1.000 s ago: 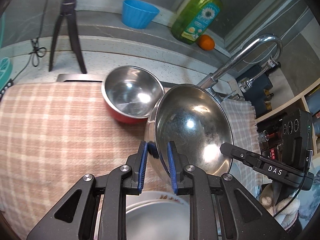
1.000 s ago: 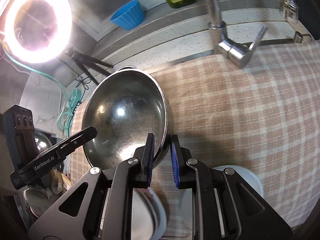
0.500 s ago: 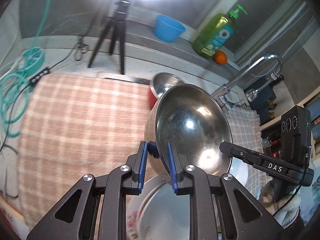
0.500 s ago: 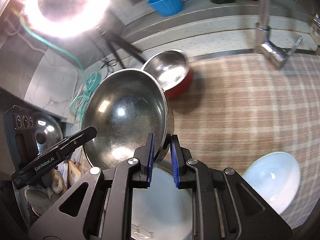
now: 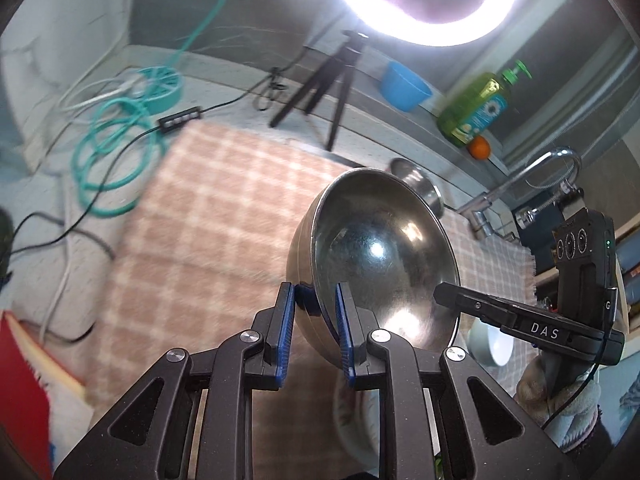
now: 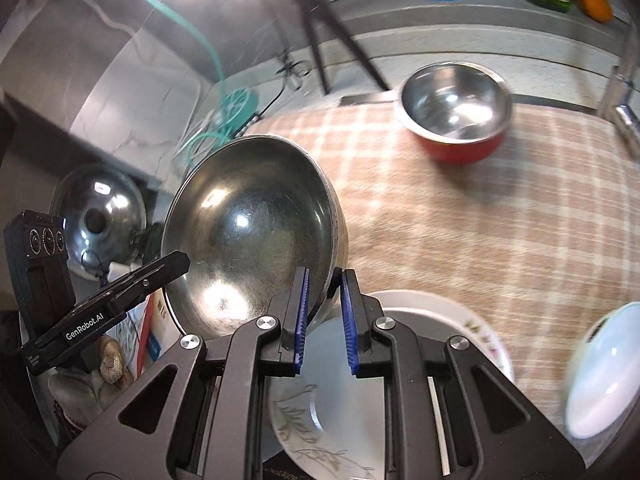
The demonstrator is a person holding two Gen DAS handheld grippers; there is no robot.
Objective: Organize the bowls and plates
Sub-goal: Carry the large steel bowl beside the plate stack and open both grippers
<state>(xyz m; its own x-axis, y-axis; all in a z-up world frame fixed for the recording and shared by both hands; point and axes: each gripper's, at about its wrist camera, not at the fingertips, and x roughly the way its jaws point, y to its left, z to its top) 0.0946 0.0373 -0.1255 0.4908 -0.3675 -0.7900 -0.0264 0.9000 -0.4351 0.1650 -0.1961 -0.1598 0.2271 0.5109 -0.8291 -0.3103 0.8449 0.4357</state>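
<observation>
A large steel bowl [image 5: 380,256] [image 6: 252,240] hangs tilted above the checked cloth, held by both grippers. My left gripper [image 5: 316,300] is shut on its rim from one side. On the opposite rim my right gripper [image 6: 324,284] is shut as well. A smaller steel bowl with a red outside [image 6: 456,120] [image 5: 416,184] stands on the cloth near the back. Below the right gripper lies a white flowered plate [image 6: 472,320], with a white bowl [image 6: 600,376] [image 5: 496,344] to its right.
The pink checked cloth [image 5: 208,232] covers the counter. Behind it stand a tripod [image 5: 332,80] under a ring light, a blue cup [image 5: 404,84], a green soap bottle [image 5: 476,108], an orange [image 5: 479,148] and the tap [image 5: 520,180]. Teal cable coils [image 5: 112,152] and a red object [image 5: 24,392] lie left.
Both grippers have carried the large bowl sideways to the left over the cloth, away from the tap and the red bowl. The plate and white bowl came into view below.
</observation>
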